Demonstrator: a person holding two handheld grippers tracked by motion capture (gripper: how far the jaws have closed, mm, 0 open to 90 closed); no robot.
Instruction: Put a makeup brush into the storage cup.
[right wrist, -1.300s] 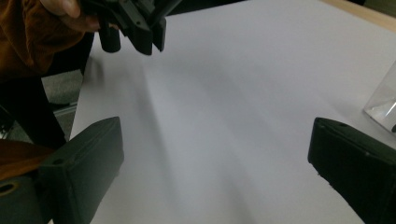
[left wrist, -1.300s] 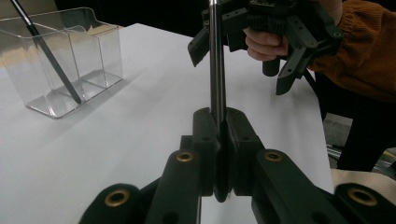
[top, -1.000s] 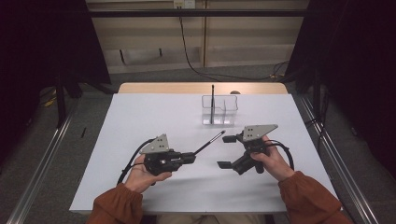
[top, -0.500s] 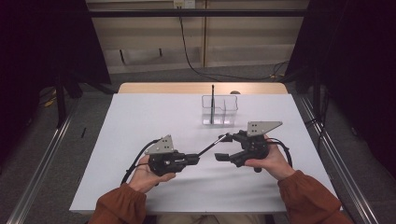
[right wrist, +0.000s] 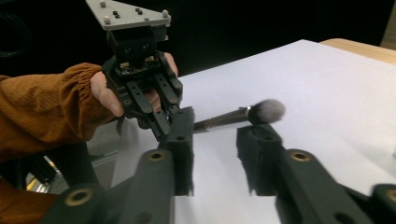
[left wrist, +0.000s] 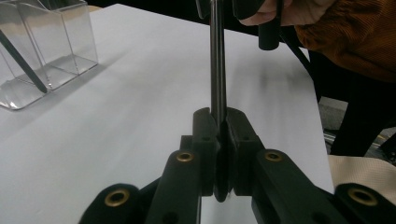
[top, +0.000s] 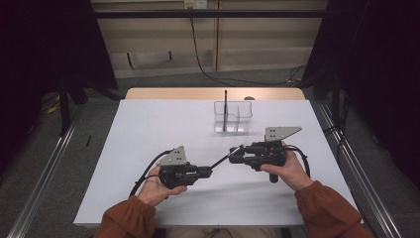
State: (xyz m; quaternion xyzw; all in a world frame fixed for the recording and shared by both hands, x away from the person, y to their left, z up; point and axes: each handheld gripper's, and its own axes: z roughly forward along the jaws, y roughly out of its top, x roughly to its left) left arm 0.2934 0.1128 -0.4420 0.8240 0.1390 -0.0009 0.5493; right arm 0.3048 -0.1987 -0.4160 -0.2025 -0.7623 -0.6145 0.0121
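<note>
Brush (right wrist: 243, 116): our left gripper (top: 210, 172) pinches its handle; the right gripper (top: 231, 154), jaws spread, has closed in for handover.

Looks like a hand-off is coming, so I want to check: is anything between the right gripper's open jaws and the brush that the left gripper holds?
Nothing visible: the right gripper is open, its jaws either side of the brush, clamped in the left gripper.

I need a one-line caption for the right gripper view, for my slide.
Open right gripper faces a makeup brush held out by the left gripper above the white table.
</note>
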